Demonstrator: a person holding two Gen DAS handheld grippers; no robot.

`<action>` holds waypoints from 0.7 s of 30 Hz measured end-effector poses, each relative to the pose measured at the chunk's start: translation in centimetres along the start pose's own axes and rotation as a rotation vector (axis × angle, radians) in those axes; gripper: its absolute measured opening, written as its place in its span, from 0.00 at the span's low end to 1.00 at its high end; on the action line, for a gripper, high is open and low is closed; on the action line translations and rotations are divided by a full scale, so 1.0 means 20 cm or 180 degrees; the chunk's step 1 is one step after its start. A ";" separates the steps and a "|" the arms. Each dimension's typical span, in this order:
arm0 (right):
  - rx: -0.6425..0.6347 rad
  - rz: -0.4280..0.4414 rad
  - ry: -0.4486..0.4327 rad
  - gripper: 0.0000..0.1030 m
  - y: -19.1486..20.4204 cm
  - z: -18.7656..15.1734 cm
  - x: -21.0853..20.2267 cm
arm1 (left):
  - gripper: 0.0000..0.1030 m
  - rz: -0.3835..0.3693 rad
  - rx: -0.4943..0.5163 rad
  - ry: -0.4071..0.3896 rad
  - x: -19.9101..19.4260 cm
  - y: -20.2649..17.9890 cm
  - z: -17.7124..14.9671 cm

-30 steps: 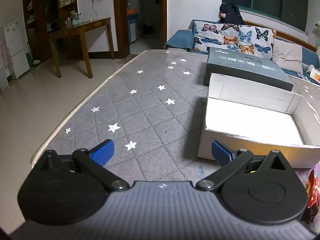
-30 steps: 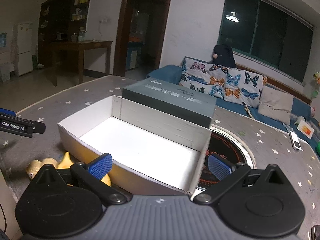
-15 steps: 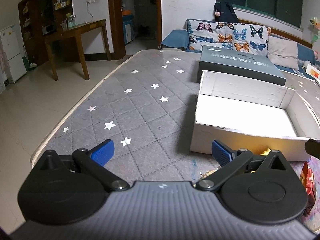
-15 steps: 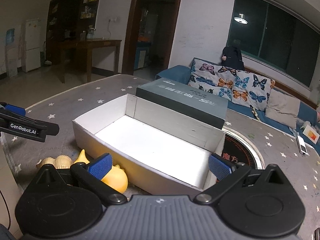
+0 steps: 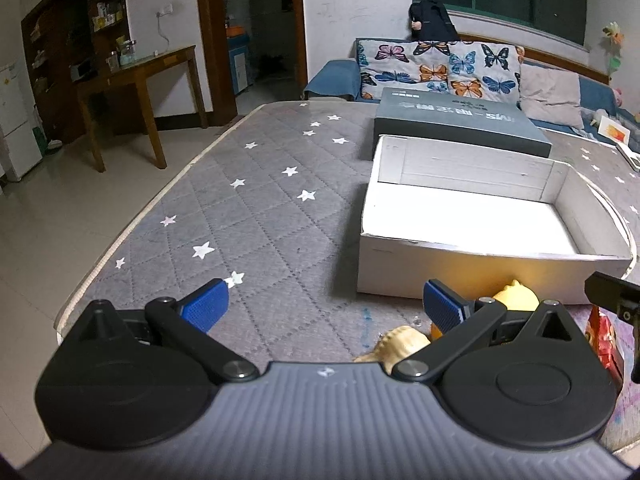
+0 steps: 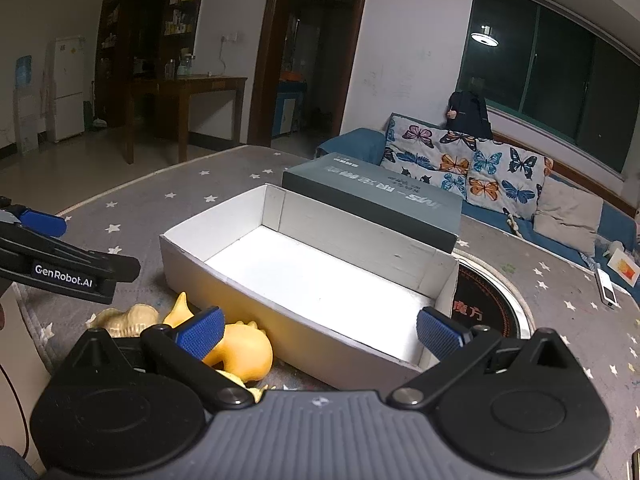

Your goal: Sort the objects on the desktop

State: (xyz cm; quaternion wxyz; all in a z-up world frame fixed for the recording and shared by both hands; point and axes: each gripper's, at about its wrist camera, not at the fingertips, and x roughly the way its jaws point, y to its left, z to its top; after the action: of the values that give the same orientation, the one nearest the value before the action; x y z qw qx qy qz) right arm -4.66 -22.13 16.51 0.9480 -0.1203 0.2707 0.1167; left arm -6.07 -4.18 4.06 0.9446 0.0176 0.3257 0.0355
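Both grippers are spread wide and empty. The yellow toy (image 6: 240, 354) lies at seven o'clock of the white box (image 6: 240, 284), touching its wall, perhaps. Lower the right gripper (image 6: 320, 330) squarely over the toy before closing.

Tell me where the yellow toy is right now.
In the right wrist view, the yellow toy lies on the star-patterned cover outside the white box's near wall, beside the cream shell.

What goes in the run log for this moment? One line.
left gripper: open, empty | right gripper: open, empty | box: empty | yellow toy, shell: on mat before box
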 end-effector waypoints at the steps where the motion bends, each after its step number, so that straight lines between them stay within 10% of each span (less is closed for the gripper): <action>1: 0.0007 -0.0008 0.0007 1.00 0.00 0.00 0.00 | 1.00 0.0000 0.0006 -0.0004 0.00 0.00 0.00; 21: 0.0217 0.0011 0.0094 1.00 -0.02 -0.05 -0.02 | 1.00 -0.0040 0.0082 -0.0016 -0.06 -0.05 -0.03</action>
State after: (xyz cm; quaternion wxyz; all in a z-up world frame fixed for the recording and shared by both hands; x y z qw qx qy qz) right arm -5.45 -22.90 16.00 0.9472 -0.0892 0.2886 0.1072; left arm -7.33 -5.34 4.23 0.9453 0.0279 0.3239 0.0253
